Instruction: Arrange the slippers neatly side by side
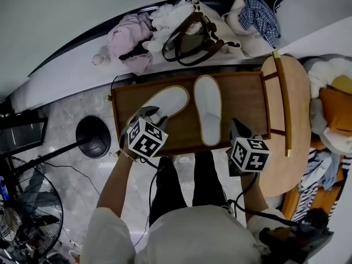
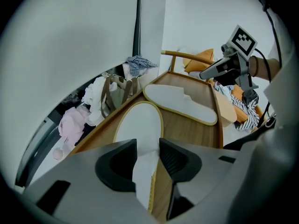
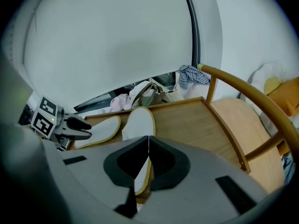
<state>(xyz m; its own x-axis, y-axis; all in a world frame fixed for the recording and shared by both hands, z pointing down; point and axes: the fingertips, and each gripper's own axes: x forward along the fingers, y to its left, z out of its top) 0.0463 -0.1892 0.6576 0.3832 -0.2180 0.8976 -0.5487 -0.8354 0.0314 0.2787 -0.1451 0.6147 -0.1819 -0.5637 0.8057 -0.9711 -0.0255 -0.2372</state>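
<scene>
Two white slippers with yellow edging lie on a low wooden table (image 1: 247, 100). The right slipper (image 1: 208, 116) points straight away from me. The left slipper (image 1: 165, 102) lies slanted, its toe leaning toward the other one. My left gripper (image 1: 149, 113) is at the heel end of the slanted slipper (image 2: 140, 125). Its jaws stand apart, with the soft white upper between them (image 2: 148, 155). My right gripper (image 1: 237, 126) hovers at the table's front right, beside the straight slipper (image 3: 139, 125). It is shut (image 3: 148, 148) with nothing in it.
A round wooden chair (image 1: 286, 114) stands against the table's right side. Bags and clothes (image 1: 187, 32) are piled behind the table. A black lamp base (image 1: 93, 136) and a fan (image 1: 27, 213) stand on the floor to the left. The person's legs are at the table's front edge.
</scene>
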